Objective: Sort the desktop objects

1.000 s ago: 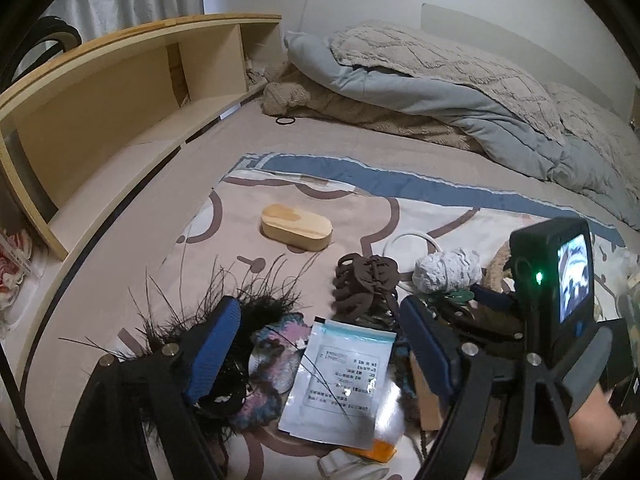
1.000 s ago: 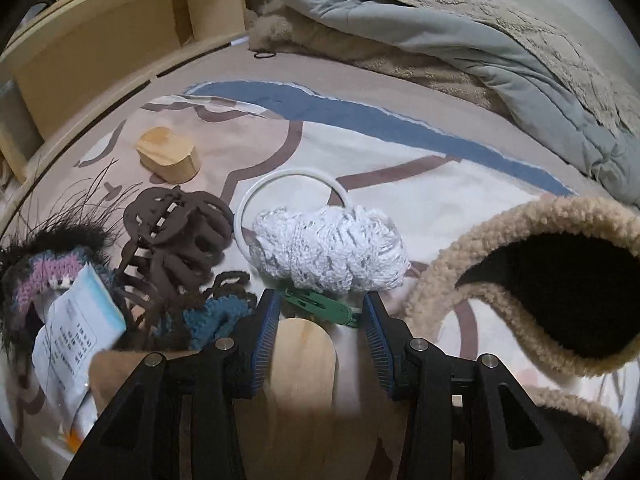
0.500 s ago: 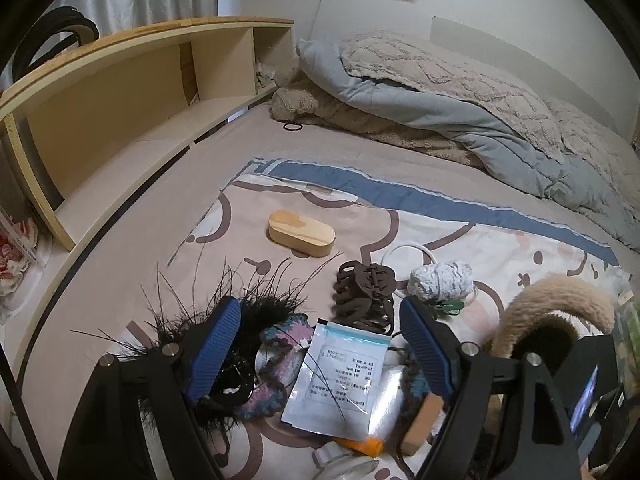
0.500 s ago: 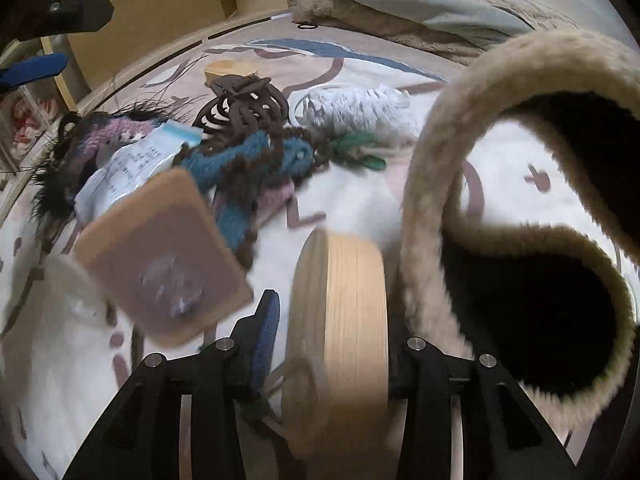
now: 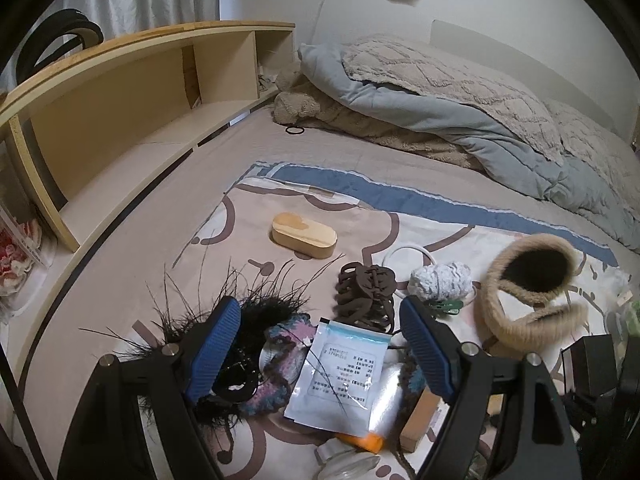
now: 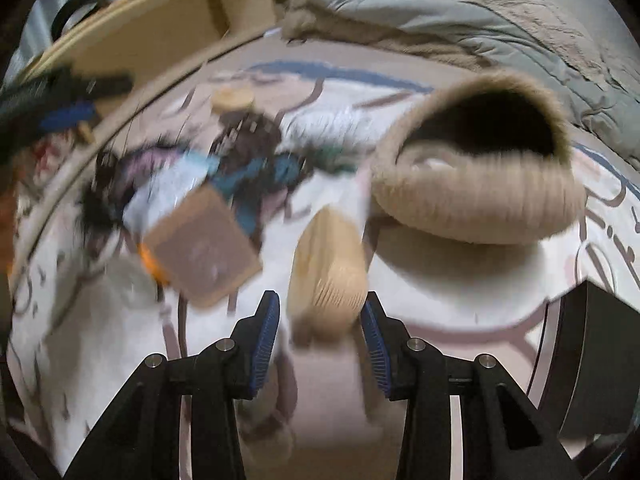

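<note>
The right gripper (image 6: 320, 332) is carrying a pale wooden oval box (image 6: 326, 276) between its blue pads (image 6: 267, 336), though the right wrist view is badly smeared and I cannot tell whether both pads are actually pressing on the wood or only flanking it. The box is sitting on edge, its long axis running away from the fingers toward the far side, with its near end between the fingertips. Just to its right and farther off, the fuzzy tan earmuffs (image 6: 476, 184) are lying on the patterned blanket (image 6: 460, 304); to its left a brown square block (image 6: 202, 248) is lying at the near edge of the pile. The left gripper (image 5: 320, 356) is hovering with its jaws spread wide and holding nothing, above the clutter of a white sachet (image 5: 340, 372), a black feathered piece (image 5: 256, 316) and a brown claw clip (image 5: 366, 296). A second wooden oval (image 5: 304, 234) is lying flat farther out on the blanket, its long axis running left to right, ahead of the left gripper. That piece looks nearer to the left hand, so any matching of the two wooden parts would probably turn on bringing the held one leftward and far.
</note>
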Action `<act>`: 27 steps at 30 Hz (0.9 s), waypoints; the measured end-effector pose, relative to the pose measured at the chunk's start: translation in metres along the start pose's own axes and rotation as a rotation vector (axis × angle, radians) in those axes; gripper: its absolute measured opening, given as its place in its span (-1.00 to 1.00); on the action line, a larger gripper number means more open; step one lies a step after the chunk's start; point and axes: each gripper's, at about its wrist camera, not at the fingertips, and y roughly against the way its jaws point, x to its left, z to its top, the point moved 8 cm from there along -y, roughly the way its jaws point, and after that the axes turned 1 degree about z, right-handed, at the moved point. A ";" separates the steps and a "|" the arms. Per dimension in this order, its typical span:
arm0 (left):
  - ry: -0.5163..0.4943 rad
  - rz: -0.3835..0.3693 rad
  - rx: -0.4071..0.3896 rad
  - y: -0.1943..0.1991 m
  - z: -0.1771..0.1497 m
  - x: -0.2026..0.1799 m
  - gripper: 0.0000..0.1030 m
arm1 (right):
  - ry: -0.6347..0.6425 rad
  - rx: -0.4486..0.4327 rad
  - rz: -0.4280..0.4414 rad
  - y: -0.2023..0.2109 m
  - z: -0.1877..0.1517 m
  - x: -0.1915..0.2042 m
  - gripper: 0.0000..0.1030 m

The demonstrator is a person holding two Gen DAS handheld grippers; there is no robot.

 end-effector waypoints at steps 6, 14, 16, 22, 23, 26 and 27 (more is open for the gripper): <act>-0.016 -0.011 0.002 -0.003 -0.001 -0.004 0.60 | -0.100 -0.065 0.052 -0.005 0.041 -0.002 -0.20; -0.045 -0.011 0.030 -0.014 -0.011 -0.008 0.60 | -0.032 -0.073 -0.070 -0.041 0.071 -0.005 -0.20; -0.058 -0.010 0.030 -0.014 -0.013 -0.008 0.60 | 0.048 -0.079 -0.104 -0.048 0.072 0.002 -0.20; -0.057 -0.013 0.035 -0.015 -0.013 -0.008 0.60 | 0.184 0.024 -0.264 -0.074 0.048 -0.010 -0.20; -0.056 -0.014 0.035 -0.015 -0.013 -0.009 0.60 | 0.145 0.020 -0.233 -0.073 0.045 -0.018 -0.20; -0.058 -0.024 0.023 -0.011 -0.010 -0.011 0.60 | 0.051 0.038 -0.194 -0.065 0.037 -0.042 -0.20; -0.058 -0.027 0.020 -0.010 -0.009 -0.012 0.60 | 0.045 0.041 -0.177 -0.061 0.032 -0.046 -0.20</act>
